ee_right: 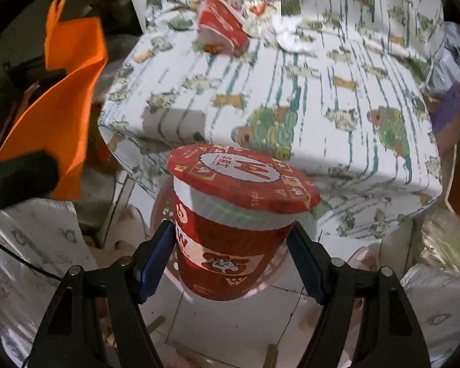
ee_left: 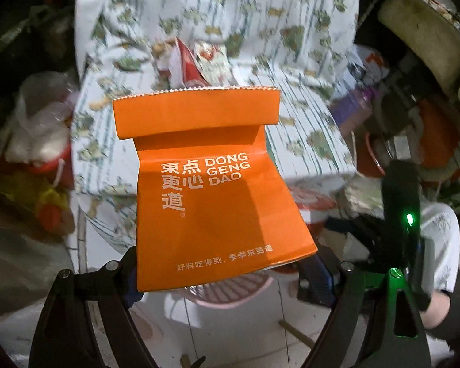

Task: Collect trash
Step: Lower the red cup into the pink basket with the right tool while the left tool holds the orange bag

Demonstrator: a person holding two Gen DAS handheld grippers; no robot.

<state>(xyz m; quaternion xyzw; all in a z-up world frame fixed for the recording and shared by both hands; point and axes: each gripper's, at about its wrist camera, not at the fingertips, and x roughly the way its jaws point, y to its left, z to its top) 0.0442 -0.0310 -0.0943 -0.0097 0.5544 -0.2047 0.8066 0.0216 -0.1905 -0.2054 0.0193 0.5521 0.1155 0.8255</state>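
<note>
Left tongs [ee_left: 227, 271] grip the orange bag [ee_left: 211, 190]; right tongs [ee_right: 230, 260] grip the upright cup [ee_right: 230, 230]. The pink bin [ee_left: 230, 291] lies directly below both.

Left gripper [ee_left: 227, 271]: your paper bag [ee_left: 211, 190] sits between its fingers, ahead of the camera.
Right gripper [ee_right: 231, 257]: your lidded cup [ee_right: 230, 224] sits between its fingers.
Cloth-covered table [ee_right: 322, 92]: behind both.
On the table: a crushed cup [ee_right: 222, 26], far side.
Below your left gripper: a basket [ee_left: 230, 291] on the floor.
</note>
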